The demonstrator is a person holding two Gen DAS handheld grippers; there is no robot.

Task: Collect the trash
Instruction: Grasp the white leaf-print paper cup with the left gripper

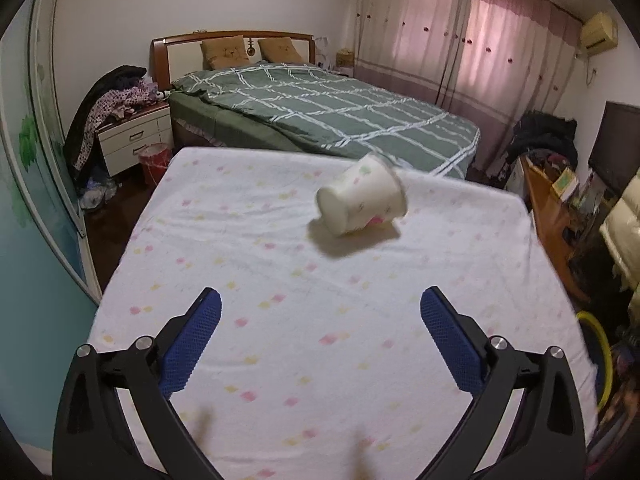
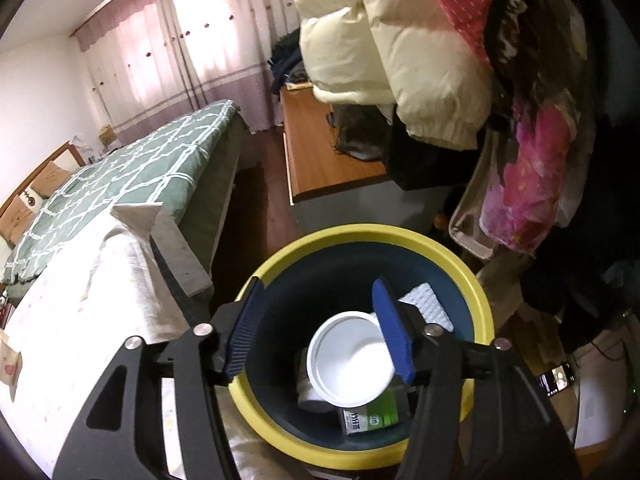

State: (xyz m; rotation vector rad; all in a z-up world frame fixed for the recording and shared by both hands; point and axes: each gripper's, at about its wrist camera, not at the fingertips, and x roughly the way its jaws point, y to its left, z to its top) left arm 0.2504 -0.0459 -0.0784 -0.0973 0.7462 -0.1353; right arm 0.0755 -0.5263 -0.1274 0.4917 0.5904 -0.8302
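Ahead, round paper cup [image 1: 362, 200] sideways on wrinkled dotted sheet [image 1: 280, 280].

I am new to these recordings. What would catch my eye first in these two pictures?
In the left view, a white paper cup lies tipped on the pale dotted sheet, ahead of the open left claw. In the right view, the open right claw hangs over a yellow-rimmed bin holding a white cup.
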